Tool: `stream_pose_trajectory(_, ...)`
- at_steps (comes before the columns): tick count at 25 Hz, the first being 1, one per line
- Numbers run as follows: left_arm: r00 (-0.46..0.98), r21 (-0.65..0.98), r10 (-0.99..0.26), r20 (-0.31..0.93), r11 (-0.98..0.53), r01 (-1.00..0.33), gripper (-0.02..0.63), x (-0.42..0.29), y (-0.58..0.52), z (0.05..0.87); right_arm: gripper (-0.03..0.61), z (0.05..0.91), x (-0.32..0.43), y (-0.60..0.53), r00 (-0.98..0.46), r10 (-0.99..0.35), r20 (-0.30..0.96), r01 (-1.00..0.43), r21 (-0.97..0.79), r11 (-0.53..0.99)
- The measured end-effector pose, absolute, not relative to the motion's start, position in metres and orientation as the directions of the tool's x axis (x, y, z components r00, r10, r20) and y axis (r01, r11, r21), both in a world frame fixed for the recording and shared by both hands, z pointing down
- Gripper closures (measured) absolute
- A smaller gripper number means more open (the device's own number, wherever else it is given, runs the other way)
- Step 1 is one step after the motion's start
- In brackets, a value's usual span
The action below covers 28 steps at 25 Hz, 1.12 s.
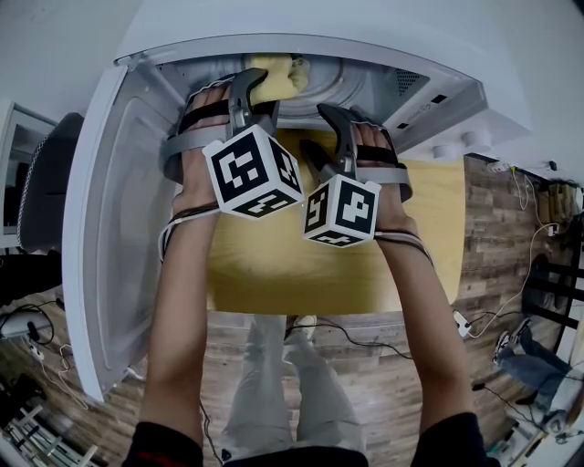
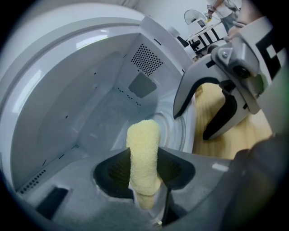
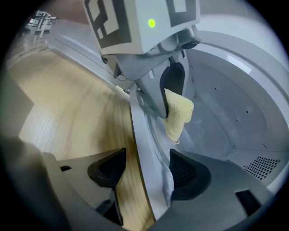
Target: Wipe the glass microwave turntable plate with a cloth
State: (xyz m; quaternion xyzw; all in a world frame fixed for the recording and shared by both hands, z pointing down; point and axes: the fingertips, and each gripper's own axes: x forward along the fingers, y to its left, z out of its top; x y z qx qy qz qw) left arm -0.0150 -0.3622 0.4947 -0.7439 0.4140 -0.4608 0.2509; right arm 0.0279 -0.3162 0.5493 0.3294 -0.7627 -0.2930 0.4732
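My left claw [image 2: 144, 168] is clamped on a folded yellow terry cloth [image 2: 143, 153]. The cloth stands up between the two jaws and pokes out past their tips. That claw reaches into the open microwave [image 1: 319, 23], with the grey cavity walls all round it and a perforated vent panel [image 2: 145, 58] ahead and above.

The glass turntable plate [image 2: 170, 121] lies just beyond the cloth's tip and a little to the claw's right, and it shows as faint concentric rings. I cannot tell whether the cloth touches the glass.

My right claw [image 3: 144, 169] has its jaws apart and grips nothing. They straddle the microwave's front sill [image 3: 143, 149]. One jaw is over the yellow wooden worktop [image 3: 67, 103], and the other is inside the cavity. The plate's clear rim sits just inside the sill, close to that inner jaw. Straight ahead of this claw I see the left one with the cloth hanging from it.

From the head camera both claws sit side by side at the cavity mouth. The marker cubes [image 1: 254, 171] face me, and the white door [image 1: 109, 228] is swung wide to the left claw's outer side.
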Motion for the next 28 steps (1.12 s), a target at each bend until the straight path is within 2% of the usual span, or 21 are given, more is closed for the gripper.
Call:
stream_pose_trajectory(12, 0.209, -0.724, -0.766, 0.608, -0.643, -0.248, 0.474, -0.012, -0.368, 0.511, 0.293, 0.549, 0.028, -0.316, -0.341, -0.777, 0.530, -0.226, 0.756, 0.615)
stream_pose_trajectory(28, 0.210, -0.718, -0.739, 0.640, -0.673, -0.179, 0.474, 0.001, -0.376, 0.512, 0.293, 0.549, 0.030, -0.317, -0.348, -0.775, 0.527, -0.227, 0.755, 0.615)
